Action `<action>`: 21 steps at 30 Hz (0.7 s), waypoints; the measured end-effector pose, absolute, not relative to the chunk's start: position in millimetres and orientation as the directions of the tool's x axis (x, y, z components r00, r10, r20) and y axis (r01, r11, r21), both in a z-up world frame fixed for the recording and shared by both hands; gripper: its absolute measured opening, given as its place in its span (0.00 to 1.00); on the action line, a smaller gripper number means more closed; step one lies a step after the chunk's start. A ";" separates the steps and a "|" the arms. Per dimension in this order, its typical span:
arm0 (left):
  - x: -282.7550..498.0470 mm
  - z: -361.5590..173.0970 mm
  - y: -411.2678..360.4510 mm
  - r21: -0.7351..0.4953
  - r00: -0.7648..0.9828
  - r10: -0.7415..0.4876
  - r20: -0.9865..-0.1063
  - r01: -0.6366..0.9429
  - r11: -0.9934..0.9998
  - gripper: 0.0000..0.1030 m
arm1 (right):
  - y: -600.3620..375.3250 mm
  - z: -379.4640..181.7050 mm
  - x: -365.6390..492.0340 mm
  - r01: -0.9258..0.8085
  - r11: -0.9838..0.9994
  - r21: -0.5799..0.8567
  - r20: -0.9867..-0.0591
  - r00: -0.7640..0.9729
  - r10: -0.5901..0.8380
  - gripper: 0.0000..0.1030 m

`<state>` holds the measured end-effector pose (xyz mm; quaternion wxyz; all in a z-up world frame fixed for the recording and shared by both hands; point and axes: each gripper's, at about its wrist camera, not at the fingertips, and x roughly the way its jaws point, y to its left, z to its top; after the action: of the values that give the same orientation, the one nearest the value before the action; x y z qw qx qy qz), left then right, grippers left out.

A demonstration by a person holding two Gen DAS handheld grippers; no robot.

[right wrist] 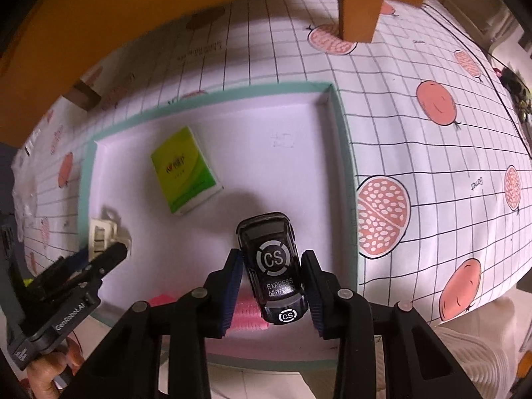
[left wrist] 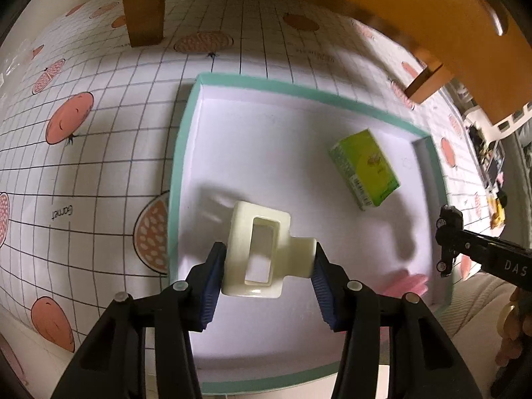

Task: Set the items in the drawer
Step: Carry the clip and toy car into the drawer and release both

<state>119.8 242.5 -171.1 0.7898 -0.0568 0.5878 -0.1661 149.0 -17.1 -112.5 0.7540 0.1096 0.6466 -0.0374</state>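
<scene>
Plainly, both hands are loaded and poised over the drawer.
Left hand-held gripper (left wrist: 268,267): clenched on a cream plastic clip (left wrist: 262,252), its blue pads (left wrist: 212,282) pressing the clip's two sides so that it hangs level over the drawer's left part.
Right hand-held gripper (right wrist: 271,287): grasping a black toy car (right wrist: 271,266) by its flanks, roof up and nose pointing away, above the drawer's near right part.
Pink item (right wrist: 249,314): lies on the drawer floor under the car, partly hidden; I cannot tell what it is.
Drawer (left wrist: 186,126): a shallow white tray with a teal rim, pulled out on a pomegranate-print cloth (right wrist: 432,153).
Green tissue pack (right wrist: 184,174): lies flat further in, apart from everything else.
Free floor: the open patches below each gripper look like the intended drop spots.
Wooden furniture (left wrist: 143,10): its legs stand on the cloth beyond the drawer.
Progress, I judge: two items in, two held above.
</scene>
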 end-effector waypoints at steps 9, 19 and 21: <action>117.1 -78.3 255.6 -0.349 0.397 -0.438 -0.807 0.278 0.895 0.50 | -23.7 -38.7 137.5 0.173 0.968 0.182 -0.937 0.328 0.118 0.37; 109.9 53.9 257.4 -0.347 0.585 -0.551 -0.595 0.432 0.833 0.50 | -3.8 88.5 138.9 0.077 0.972 0.223 -0.807 0.574 0.139 0.38; 116.1 74.3 259.0 -0.335 0.613 -0.557 -0.560 0.447 0.830 0.50 | -0.4 112.6 142.3 0.057 0.974 0.219 -0.781 0.608 0.140 0.38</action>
<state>116.1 259.0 74.3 0.8945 -0.0812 0.3387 -0.2804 142.3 -0.4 112.6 0.8898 0.1112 0.4421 0.0235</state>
